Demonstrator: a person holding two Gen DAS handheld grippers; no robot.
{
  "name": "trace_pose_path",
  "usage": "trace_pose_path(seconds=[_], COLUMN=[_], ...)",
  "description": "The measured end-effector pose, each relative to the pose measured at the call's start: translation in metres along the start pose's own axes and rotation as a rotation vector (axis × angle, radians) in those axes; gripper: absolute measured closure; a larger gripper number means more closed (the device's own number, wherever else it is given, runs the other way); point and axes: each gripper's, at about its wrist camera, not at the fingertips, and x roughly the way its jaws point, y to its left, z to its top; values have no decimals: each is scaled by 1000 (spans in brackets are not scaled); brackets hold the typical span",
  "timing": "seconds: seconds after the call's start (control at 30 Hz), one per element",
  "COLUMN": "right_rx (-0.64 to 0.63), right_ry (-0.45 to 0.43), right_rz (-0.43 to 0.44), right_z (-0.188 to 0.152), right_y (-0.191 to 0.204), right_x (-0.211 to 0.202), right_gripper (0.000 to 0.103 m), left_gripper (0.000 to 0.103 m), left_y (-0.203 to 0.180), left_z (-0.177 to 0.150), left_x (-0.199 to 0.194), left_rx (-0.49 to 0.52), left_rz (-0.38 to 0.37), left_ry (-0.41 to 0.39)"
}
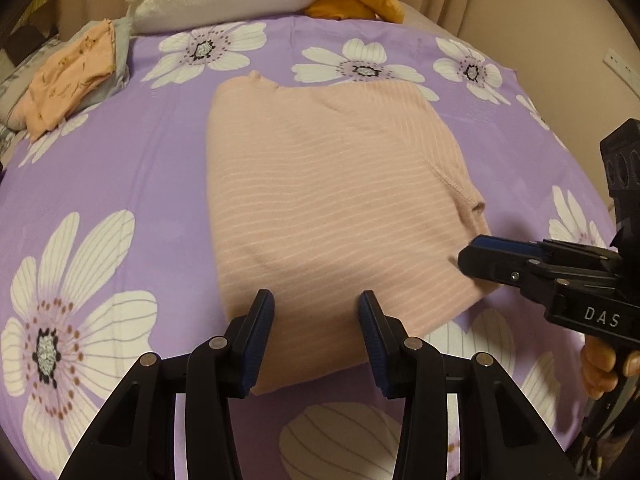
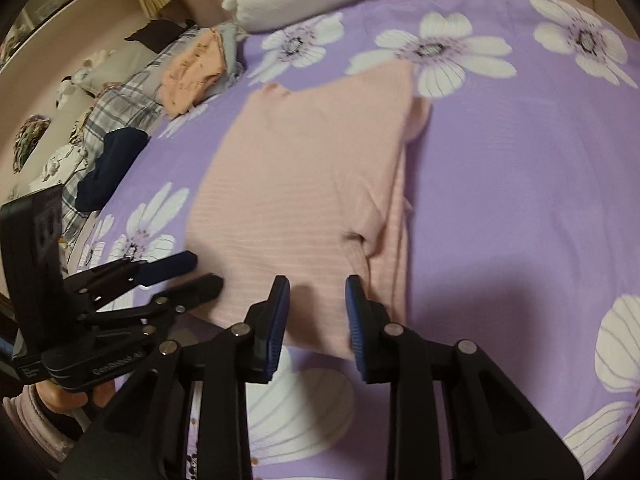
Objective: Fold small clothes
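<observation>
Pink striped top [image 1: 328,200] folded on bedspread [image 1: 160,184], left gripper [image 1: 316,304] and right gripper [image 2: 318,284] parted, empty

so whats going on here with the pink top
A person holds a hand-held gripper in each hand over a partly folded pink striped top lying on a purple floral bedsheet. The left hand-held gripper and right hand-held gripper both hover at its near edge, jaws apart, gripping nothing. Other folded clothes sit nearby.

You've got a pink striped top [image 1: 320,200], sides folded in, lying flat mid-bed on the purple floral sheet [image 1: 140,160], w/ sleeve on top.
</observation>
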Motion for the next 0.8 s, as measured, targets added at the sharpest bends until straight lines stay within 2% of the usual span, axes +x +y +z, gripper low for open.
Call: trace_pose_path(seconds=[0.27,0.4,0.5,0.8], right_rx=[13,42,51,59], right_ry=[-3,-9,-17,-54], right_rz=[-32,-12,-33,-20], right_z=[-10,-16,-17,-19], right_y=[-7,-14,-17,-15], right_x=[-7,-14,-20,-31], right_gripper=[77,77,72,72], left_gripper=[60,60,60,60], left_y=[3,5,9,26], left_z=[-10,-14,-16,-19], left_x=[-7,-12,-16,-13], left_rx=[-5,-19,-35,-115], left_rz=[10,9,13,35], left_ry=[0,-3,-5,1])
